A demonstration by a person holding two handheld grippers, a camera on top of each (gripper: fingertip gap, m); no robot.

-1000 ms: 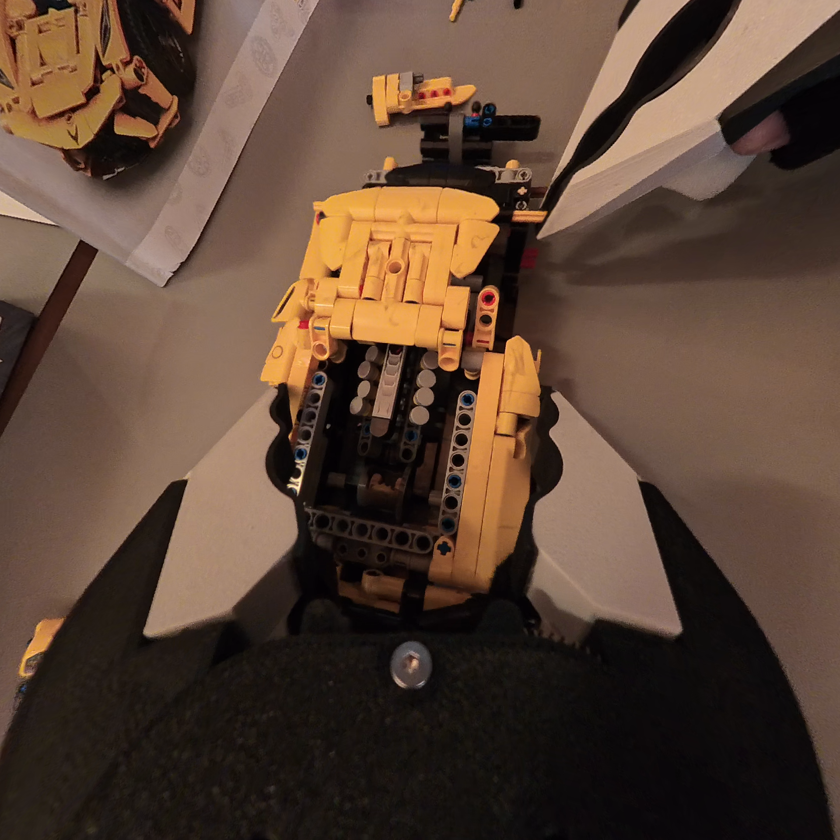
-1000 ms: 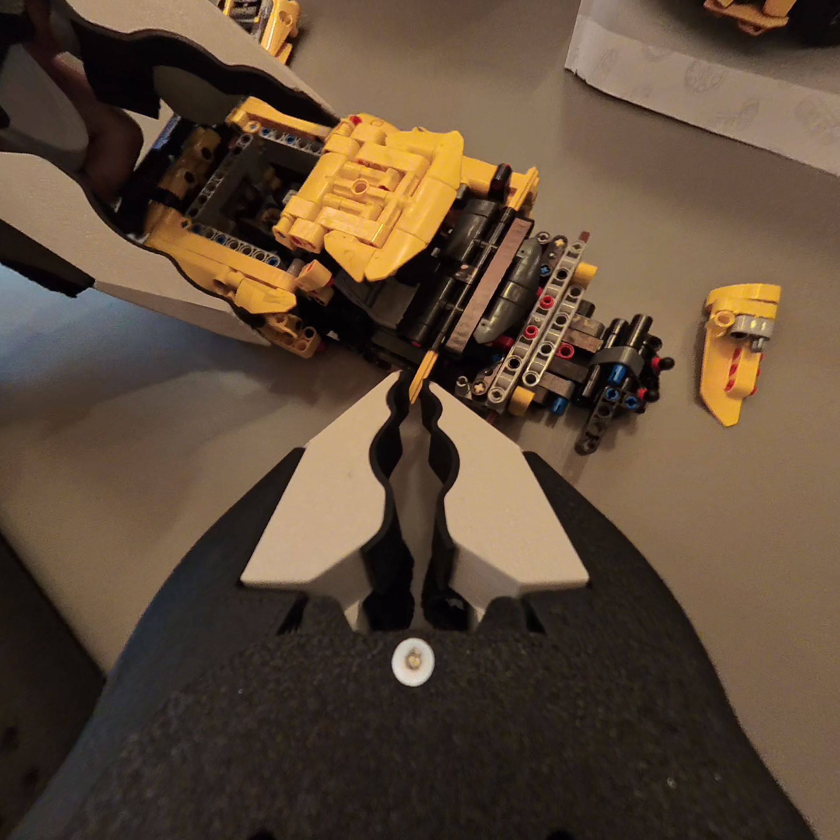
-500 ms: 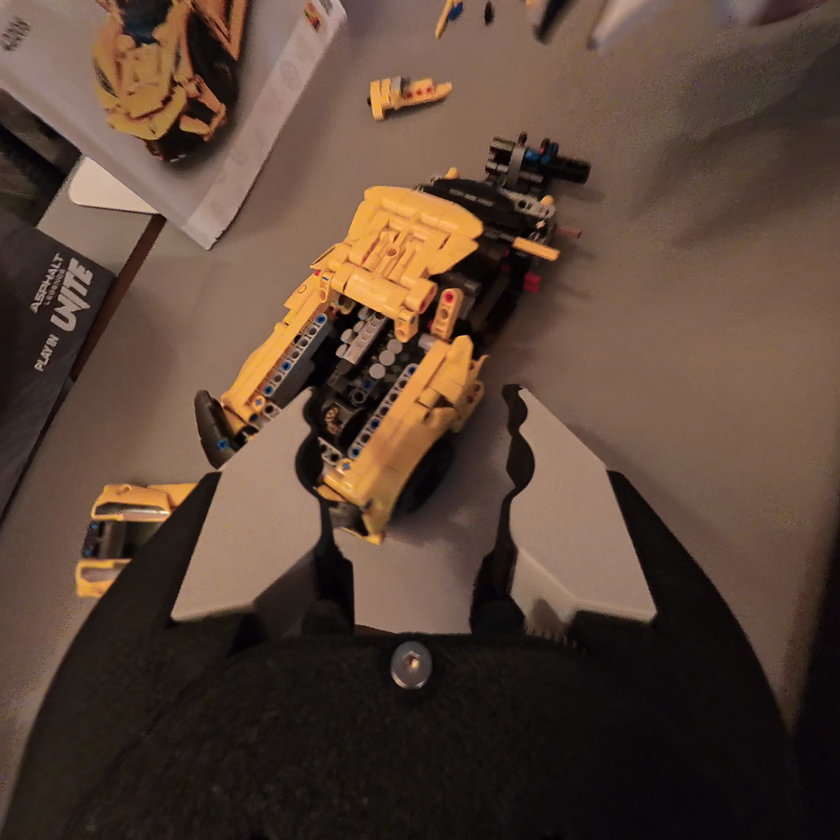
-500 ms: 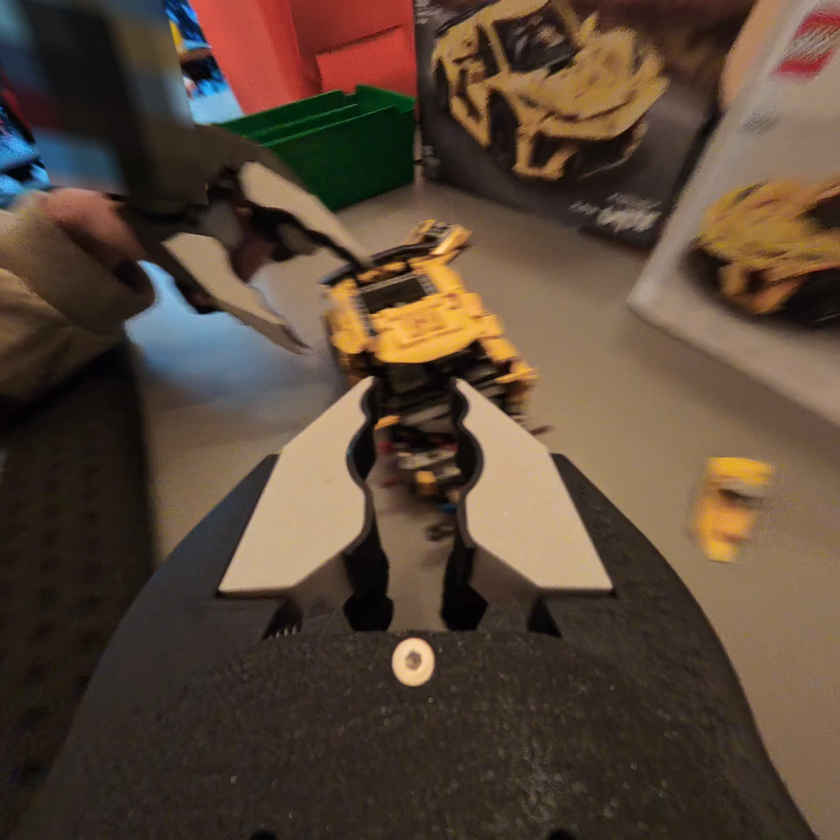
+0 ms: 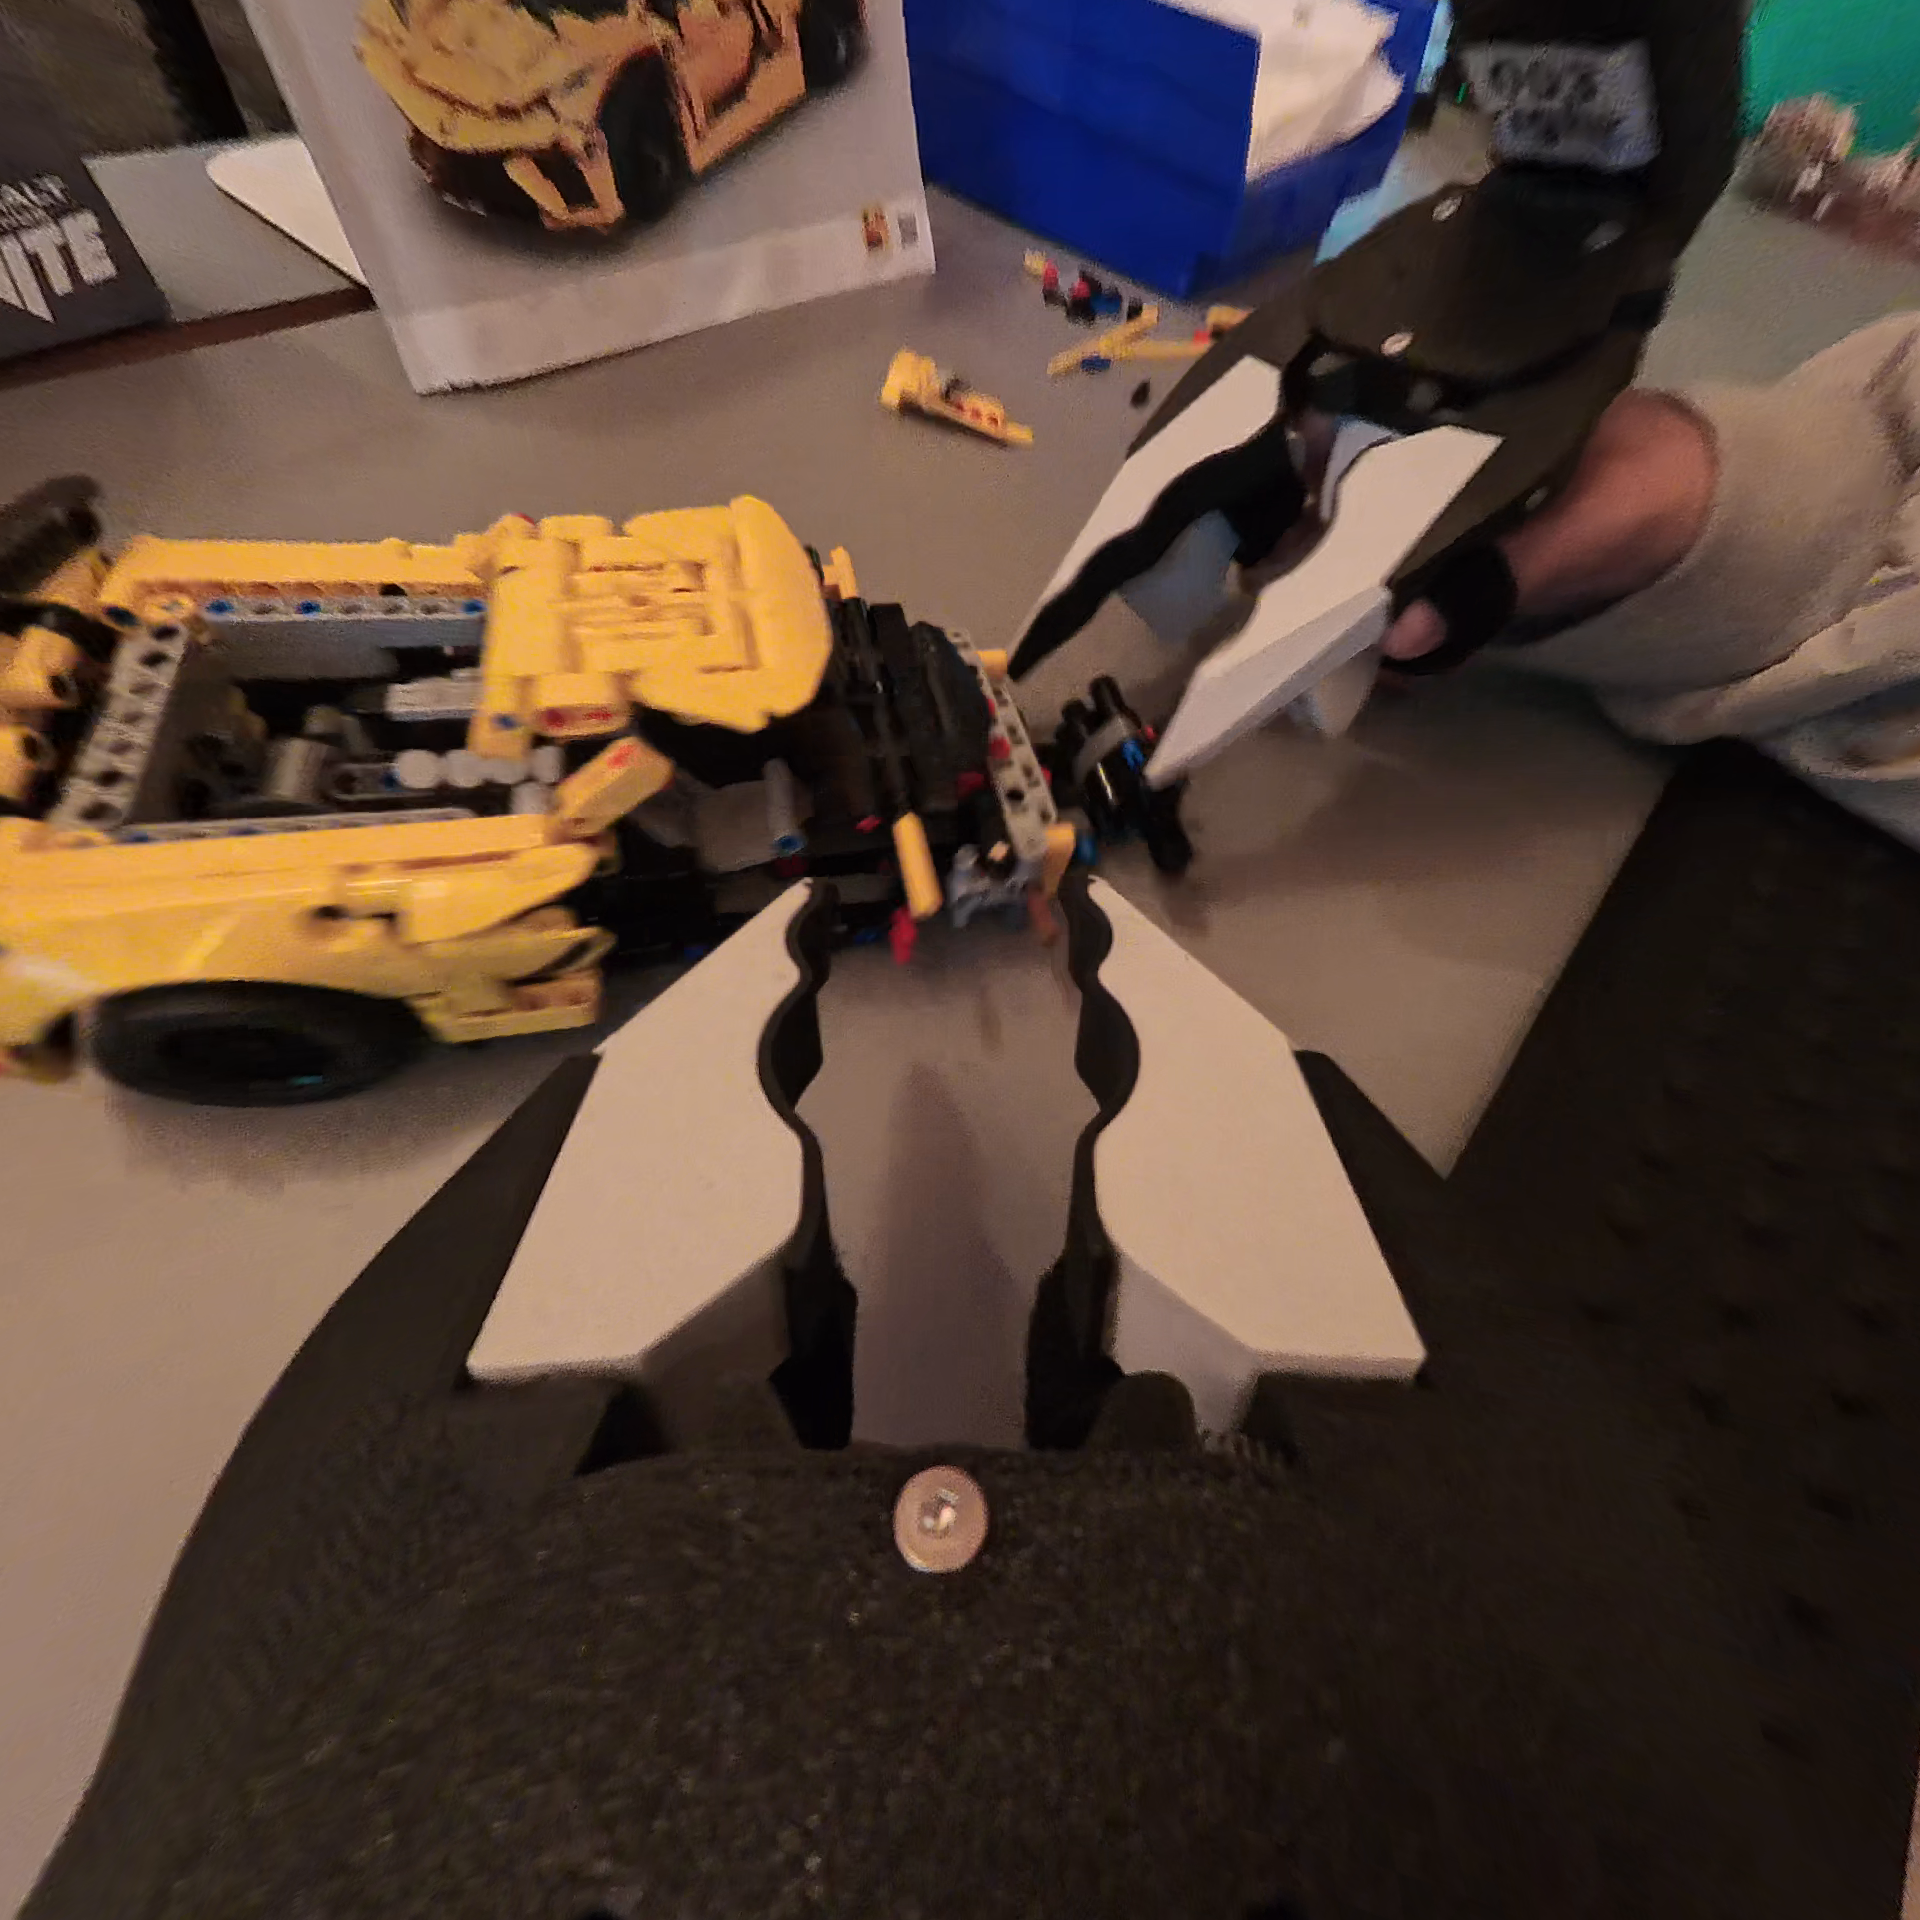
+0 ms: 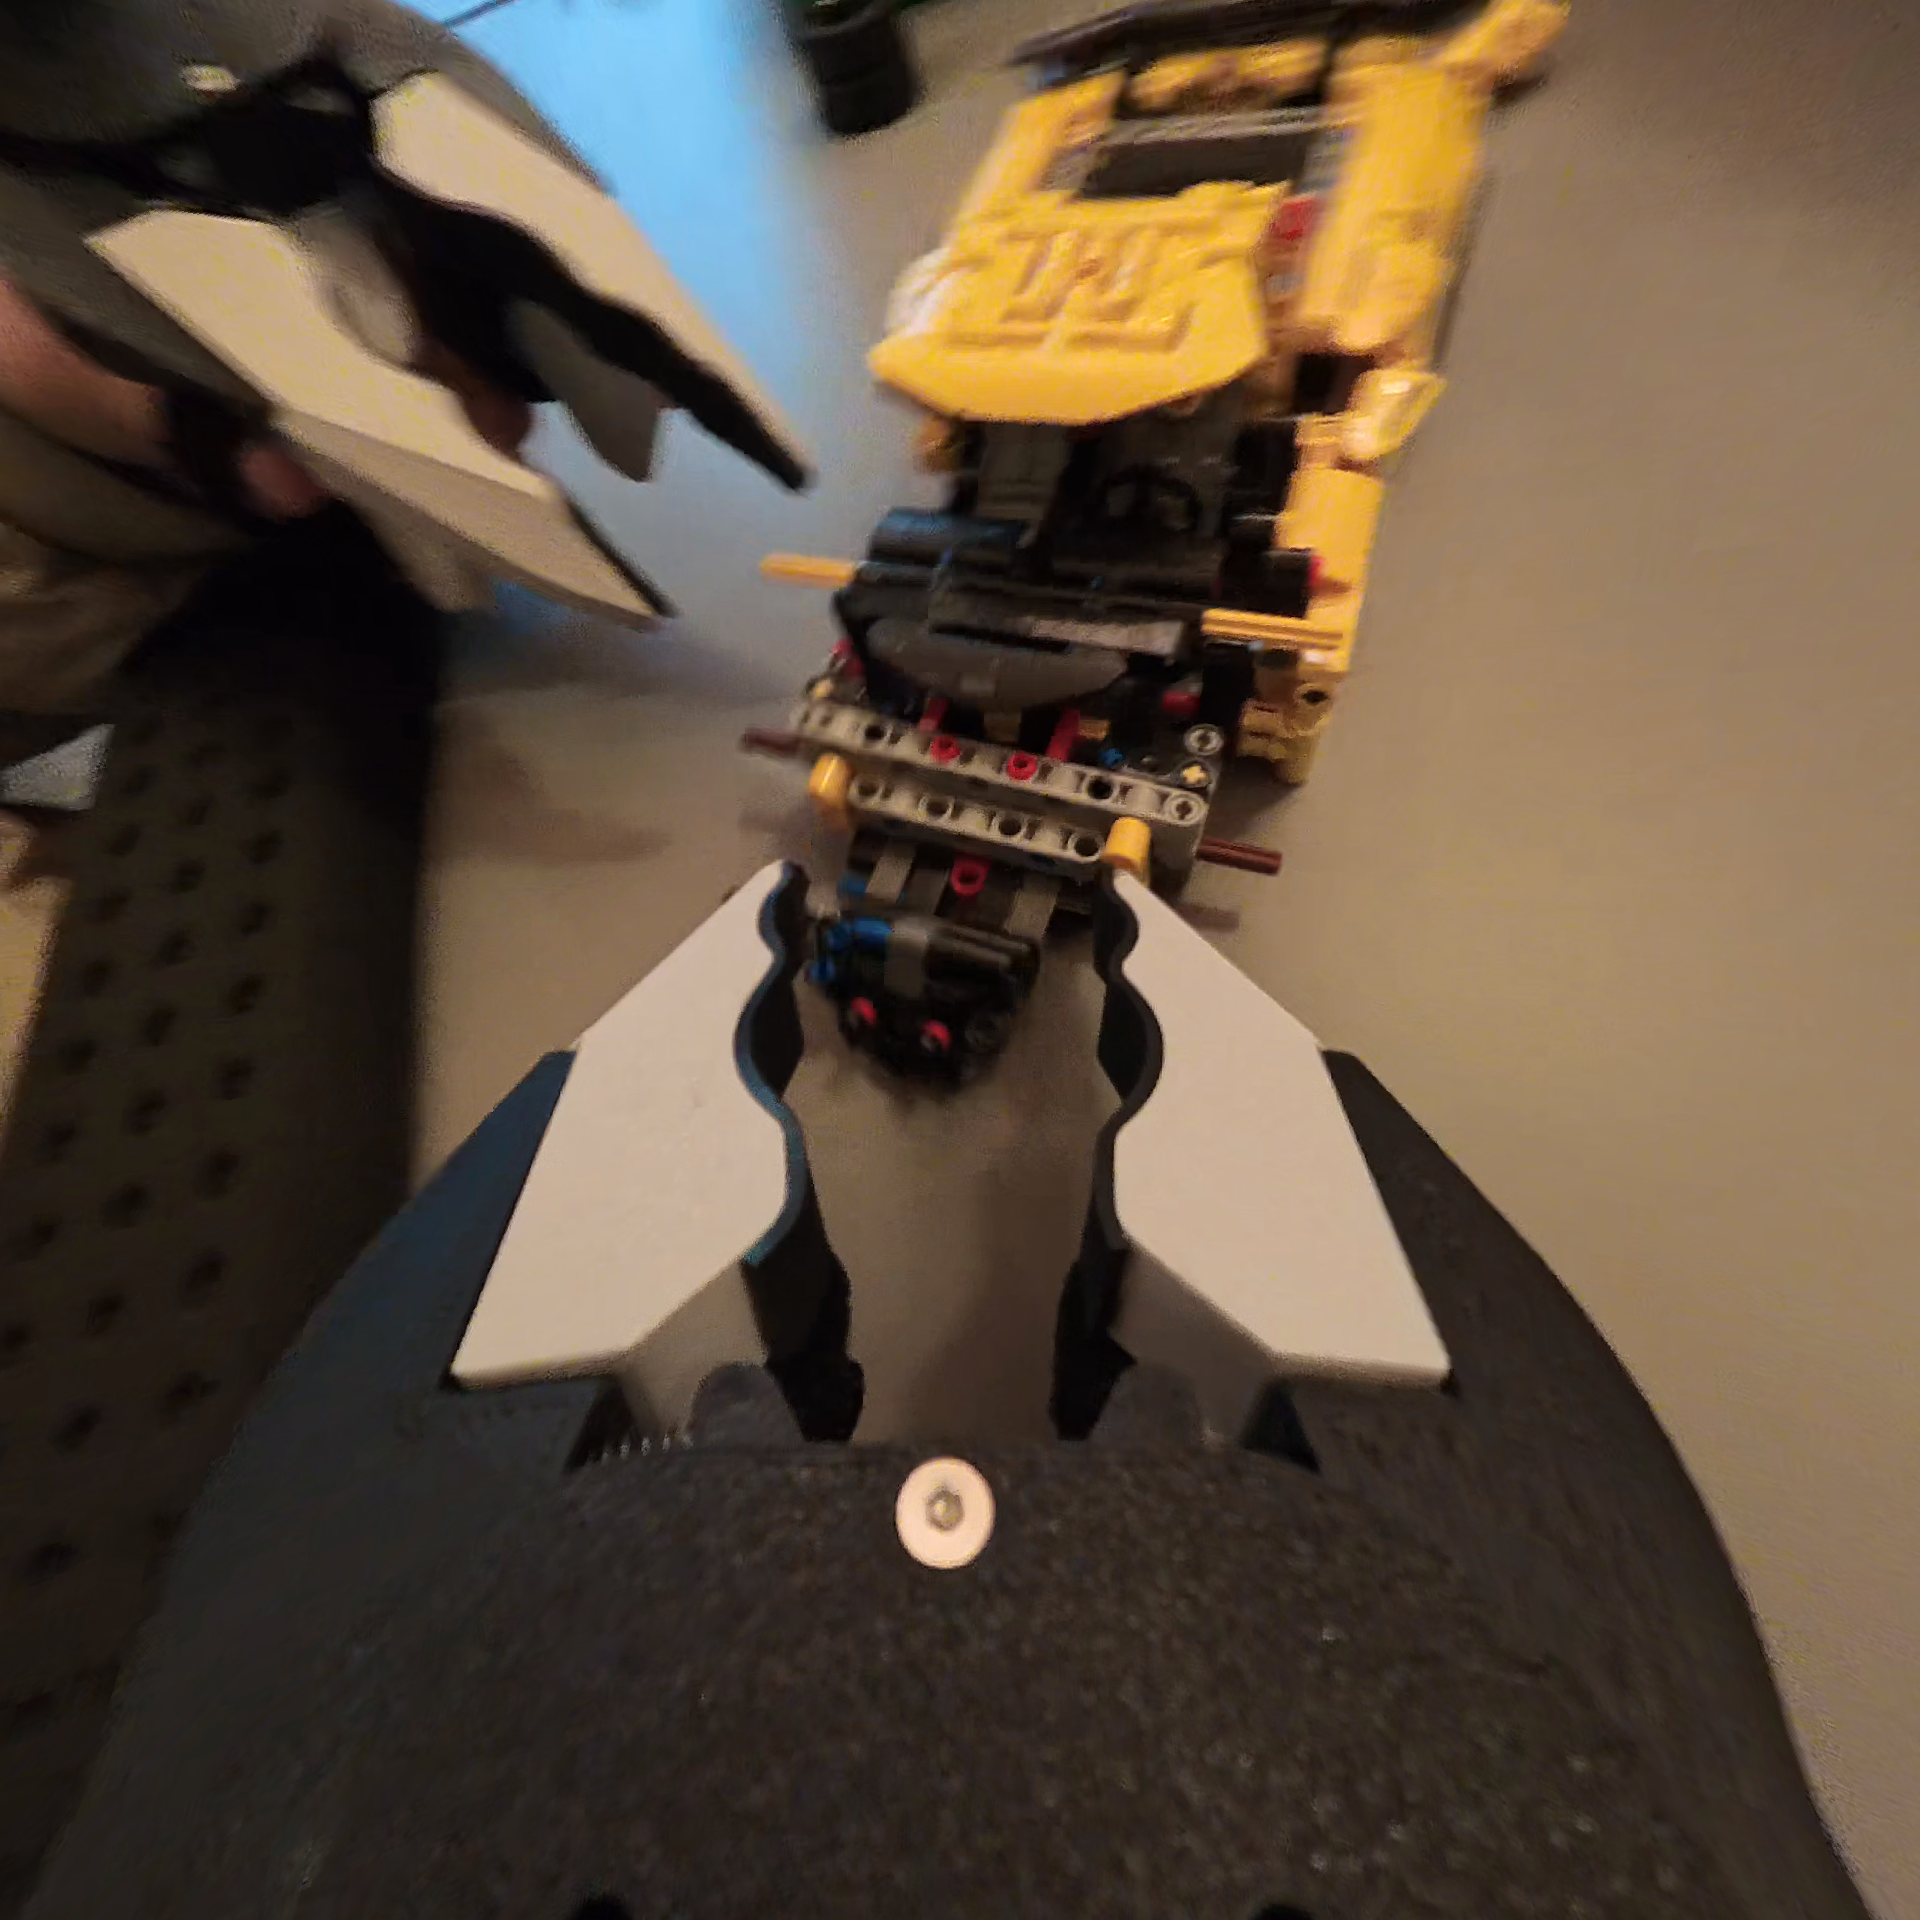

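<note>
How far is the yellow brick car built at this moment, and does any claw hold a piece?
Done: the yellow car has its roof, side panels and one wheel on. In hand: nothing. The left claw is open beside the bare front frame, and the right claw is open around the black nose piece. Left: the front lacks yellow covers; a loose yellow piece lies apart.

The toy car [image 5: 436, 790] lies on the table [image 5: 1351, 935]; behind it stands a box [image 5: 623, 177], with loose pieces [image 5: 951, 400] to the box's right.

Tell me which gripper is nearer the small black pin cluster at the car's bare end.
Right. The right gripper is open astride the black pin cluster; the left gripper stands off beside the car.
</note>
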